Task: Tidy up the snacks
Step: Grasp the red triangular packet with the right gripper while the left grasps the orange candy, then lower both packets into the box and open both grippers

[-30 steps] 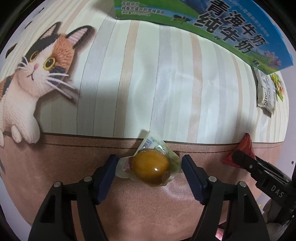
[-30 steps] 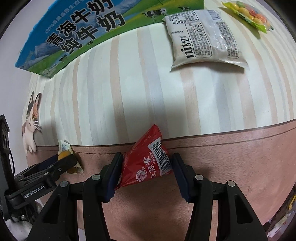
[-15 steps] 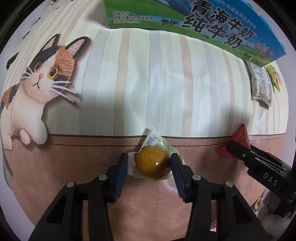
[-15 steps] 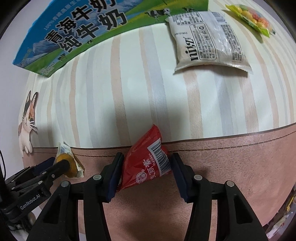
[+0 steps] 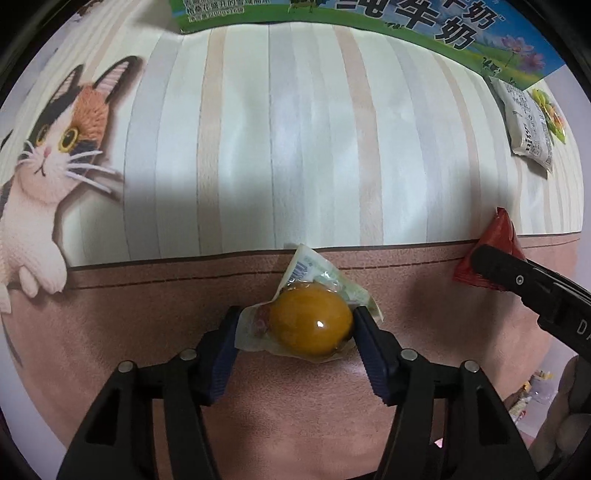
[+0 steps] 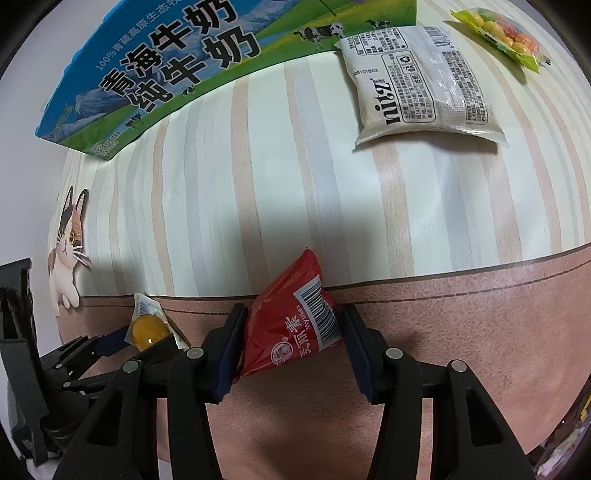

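A round yellow-orange snack in a clear wrapper [image 5: 310, 325] sits between the blue pads of my left gripper [image 5: 295, 325] over the pink band of the tablecloth. Both pads touch it, the right one on the ball and the left one on the wrapper edge, while the jaws are opening slightly. In the right wrist view my right gripper [image 6: 291, 332] is shut on a red packet with a barcode [image 6: 291, 321], which sticks out above the pads. The left gripper [image 6: 147, 339] with the yellow snack [image 6: 147, 330] shows at the lower left there. The red packet [image 5: 496, 243] appears at the right of the left wrist view.
A blue and green milk carton [image 6: 155, 70] lies along the far side of the striped cloth. A white packet [image 6: 421, 77] and a green bag of coloured candies [image 6: 502, 33] lie at the far right. A cat print [image 5: 48, 166] marks the cloth's left end.
The left jaws came in from wide apart onto the yellow snack, and that view has shifted a little across the cloth. The right gripper has kept its grip on the red packet and not moved.
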Demonstrator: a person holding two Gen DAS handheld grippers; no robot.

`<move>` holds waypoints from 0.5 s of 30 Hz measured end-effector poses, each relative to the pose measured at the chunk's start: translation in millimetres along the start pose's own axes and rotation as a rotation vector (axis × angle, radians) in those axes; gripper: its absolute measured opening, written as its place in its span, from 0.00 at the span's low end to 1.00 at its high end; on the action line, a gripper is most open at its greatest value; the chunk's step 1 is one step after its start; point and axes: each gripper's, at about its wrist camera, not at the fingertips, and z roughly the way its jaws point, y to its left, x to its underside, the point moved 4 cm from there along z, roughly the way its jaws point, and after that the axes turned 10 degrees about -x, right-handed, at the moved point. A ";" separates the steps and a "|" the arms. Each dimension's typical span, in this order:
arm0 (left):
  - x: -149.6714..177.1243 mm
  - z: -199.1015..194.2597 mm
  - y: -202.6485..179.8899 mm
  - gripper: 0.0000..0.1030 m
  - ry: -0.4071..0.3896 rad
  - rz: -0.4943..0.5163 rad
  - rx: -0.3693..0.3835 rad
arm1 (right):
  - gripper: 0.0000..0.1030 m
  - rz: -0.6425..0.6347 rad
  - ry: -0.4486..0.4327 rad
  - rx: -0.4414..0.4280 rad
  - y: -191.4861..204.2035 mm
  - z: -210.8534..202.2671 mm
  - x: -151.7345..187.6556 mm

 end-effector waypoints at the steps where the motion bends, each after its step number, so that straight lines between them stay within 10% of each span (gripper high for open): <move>1: 1.6 -2.3 -0.7 0.50 -0.007 -0.007 0.002 | 0.53 0.001 0.000 -0.004 -7.8 -1.4 -0.7; 15: 22.5 -48.8 -3.9 0.45 -0.055 -0.001 0.034 | 0.53 -0.012 -0.037 -0.035 -19.6 -27.4 3.8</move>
